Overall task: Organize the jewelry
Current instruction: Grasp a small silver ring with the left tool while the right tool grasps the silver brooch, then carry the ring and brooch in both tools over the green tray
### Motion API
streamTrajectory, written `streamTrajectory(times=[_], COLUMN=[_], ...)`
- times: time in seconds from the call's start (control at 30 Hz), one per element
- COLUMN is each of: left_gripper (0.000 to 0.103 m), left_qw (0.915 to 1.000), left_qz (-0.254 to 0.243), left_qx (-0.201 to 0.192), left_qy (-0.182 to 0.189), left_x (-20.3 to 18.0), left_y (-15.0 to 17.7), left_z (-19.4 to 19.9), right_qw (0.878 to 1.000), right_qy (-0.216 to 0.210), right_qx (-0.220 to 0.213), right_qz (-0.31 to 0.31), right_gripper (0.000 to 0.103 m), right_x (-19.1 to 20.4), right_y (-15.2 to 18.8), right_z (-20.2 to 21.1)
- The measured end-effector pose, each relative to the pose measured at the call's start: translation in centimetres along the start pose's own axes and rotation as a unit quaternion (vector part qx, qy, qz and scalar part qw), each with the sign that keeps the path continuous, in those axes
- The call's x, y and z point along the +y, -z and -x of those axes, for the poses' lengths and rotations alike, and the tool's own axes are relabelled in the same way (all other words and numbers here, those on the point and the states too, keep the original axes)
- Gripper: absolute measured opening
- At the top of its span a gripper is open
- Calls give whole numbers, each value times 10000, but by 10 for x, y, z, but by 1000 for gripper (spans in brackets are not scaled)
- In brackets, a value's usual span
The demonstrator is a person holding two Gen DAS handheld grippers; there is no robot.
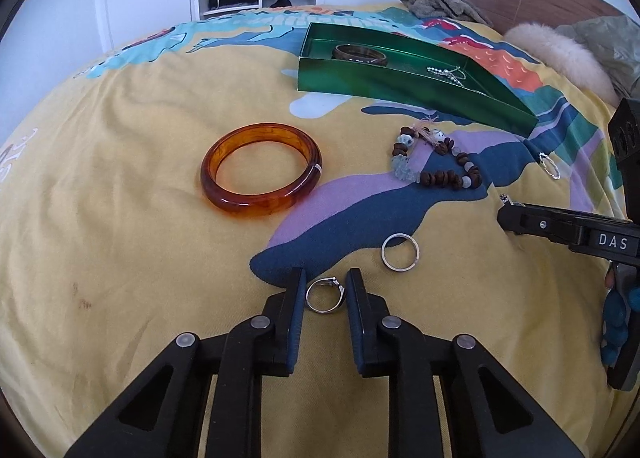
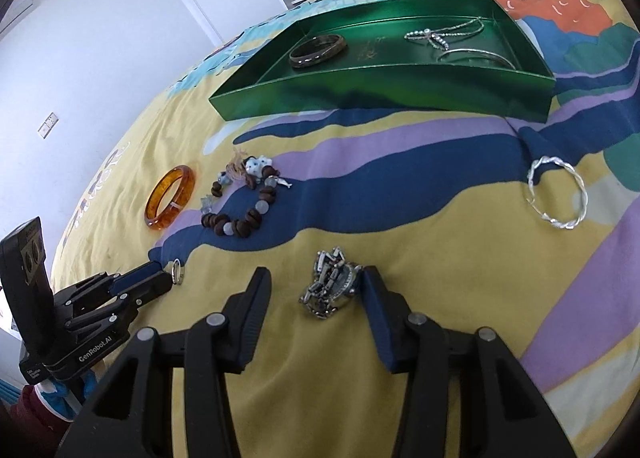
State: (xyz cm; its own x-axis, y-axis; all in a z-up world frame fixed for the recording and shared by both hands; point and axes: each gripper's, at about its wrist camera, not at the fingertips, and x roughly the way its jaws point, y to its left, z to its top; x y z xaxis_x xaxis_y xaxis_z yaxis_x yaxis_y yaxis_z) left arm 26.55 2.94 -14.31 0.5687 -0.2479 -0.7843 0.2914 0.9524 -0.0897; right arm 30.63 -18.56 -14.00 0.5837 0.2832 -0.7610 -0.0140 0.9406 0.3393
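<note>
On the yellow patterned bedspread, my left gripper [image 1: 326, 272] is shut on a small silver ring [image 1: 320, 310] with a setting, its pads against both sides. A plain silver ring [image 1: 400, 269] lies just ahead to the right. My right gripper [image 2: 316, 272] stands open around a heap of dark metal chain bracelet [image 2: 330, 290]; the right pad touches it and the left pad is apart. The green tray [image 2: 380, 89] holds a dark bangle [image 2: 304, 61], a silver chain [image 2: 432, 35] and a thin silver bangle [image 2: 476, 53].
An amber bangle [image 1: 248, 203], a brown beaded bracelet [image 1: 440, 177] and a twisted silver bangle [image 2: 536, 169] lie loose on the bed. Grey clothing [image 1: 436, 1] and a fur-trimmed garment [image 1: 560, 53] sit by the wooden headboard. An open wardrobe stands behind.
</note>
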Motion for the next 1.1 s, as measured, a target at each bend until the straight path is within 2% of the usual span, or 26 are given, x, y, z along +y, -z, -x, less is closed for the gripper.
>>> streamTrajectory(times=[0.03,0.07,0.23,0.57,1.1], left_gripper=[20,20,20,20,20], left_qw=[10000,10000,10000,9996,9966], left_qz=[11,14,65,221,357], left_qx=[-1,1,-2,-116,-732], left_qy=[1,0,-43,-122,-131], left_x=[0,0,-2,-3,-20], left_y=[0,-1,0,11,24], left_z=[0,0,3,36,129], right_qw=[10000,10000,9999,9994,9965], right_qy=[61,67,125,92,139], right_qx=[4,-3,-51,-249,-686], right_qz=[25,-4,12,213,451], right_gripper=[27,23,18,17,17], right_x=[1,0,1,14,39], right_y=[0,1,3,22,61], right_z=[-1,-1,3,45,134])
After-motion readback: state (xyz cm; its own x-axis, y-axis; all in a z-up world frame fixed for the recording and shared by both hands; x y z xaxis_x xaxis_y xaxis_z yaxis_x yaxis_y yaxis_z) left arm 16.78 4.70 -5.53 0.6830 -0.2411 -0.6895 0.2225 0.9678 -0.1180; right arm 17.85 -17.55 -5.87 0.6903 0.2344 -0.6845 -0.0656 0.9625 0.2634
